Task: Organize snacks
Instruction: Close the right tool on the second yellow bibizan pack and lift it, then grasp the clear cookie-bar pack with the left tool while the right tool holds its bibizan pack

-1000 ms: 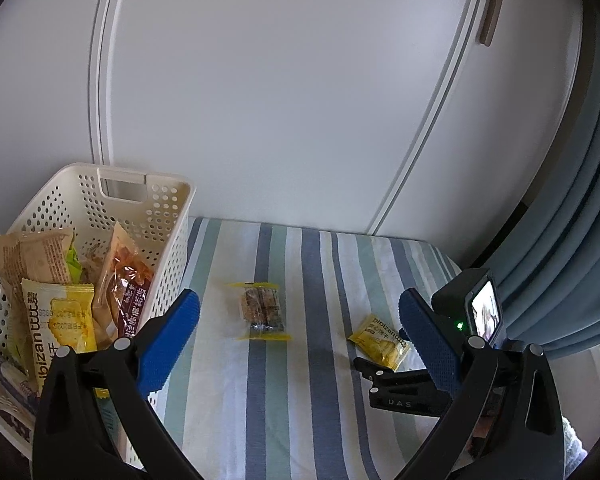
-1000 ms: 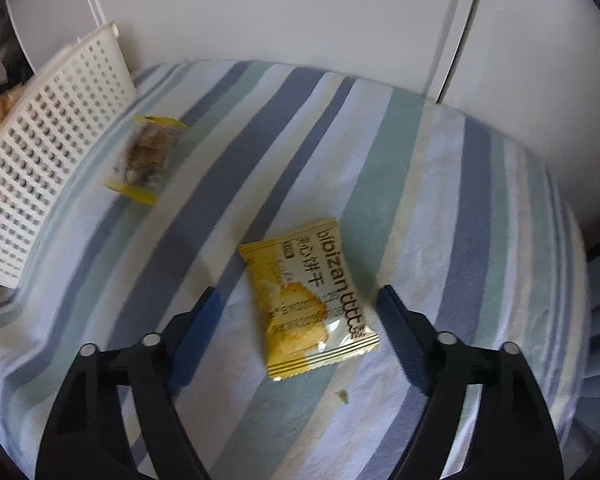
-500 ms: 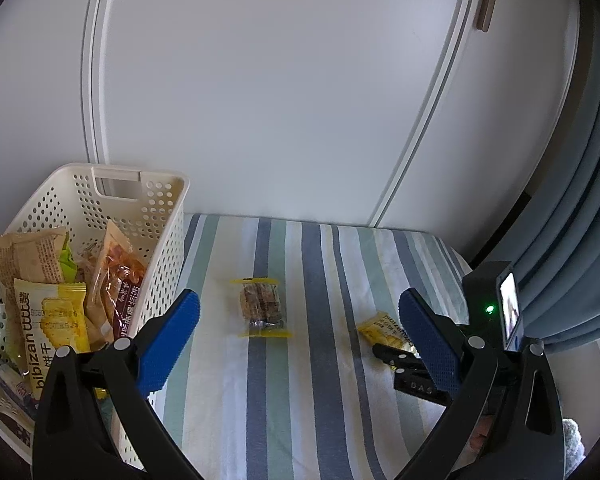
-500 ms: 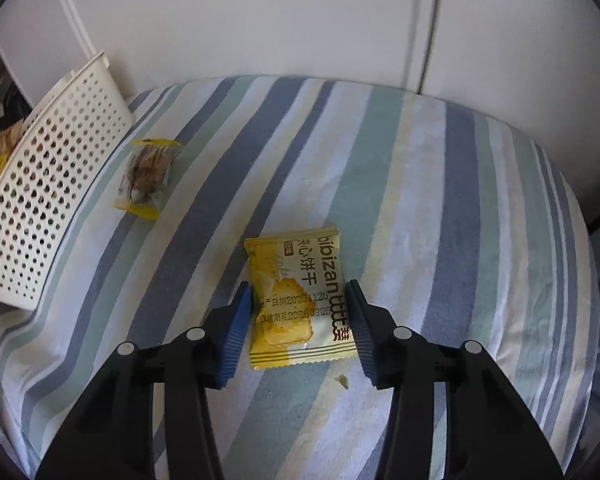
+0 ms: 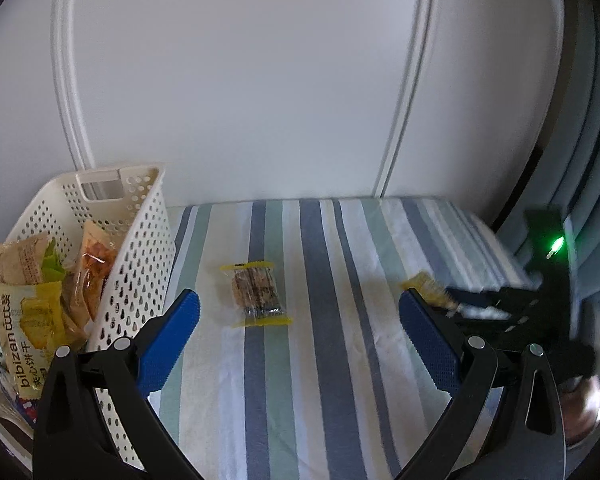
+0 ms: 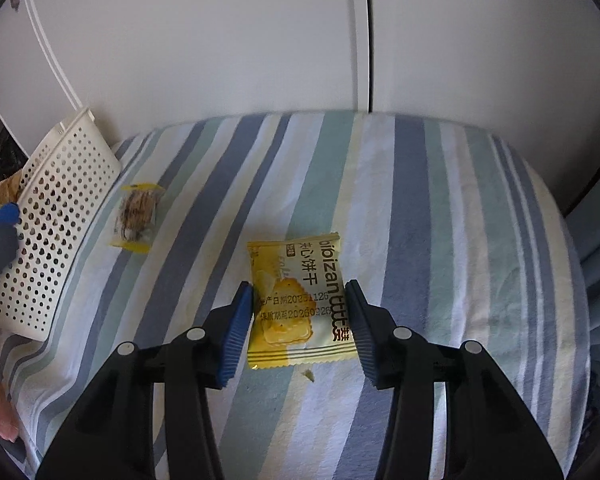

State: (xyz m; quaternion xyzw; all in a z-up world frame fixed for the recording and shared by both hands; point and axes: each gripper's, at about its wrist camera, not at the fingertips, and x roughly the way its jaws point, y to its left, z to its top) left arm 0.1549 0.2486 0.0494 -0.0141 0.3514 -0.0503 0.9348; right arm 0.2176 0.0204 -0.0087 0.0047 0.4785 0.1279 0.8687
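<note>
Now, from the left wrist view, our left tongs (image 5: 298, 334) hang wide open and empty above the striped worktop (image 5: 340, 400), with the clear-wrapped bar (image 5: 256, 294) lying flat between their tips and the white basket (image 5: 140, 240) of snacks just to its left. From the right wrist view, our right tongs (image 6: 300, 320), spread wide a second ago, have narrowed until both pads touch the edges of the yellow biscuit packet (image 6: 296, 304), which lies flat on the cloth. We judge the grasp nearly made; lifting it to the basket comes next.
</note>
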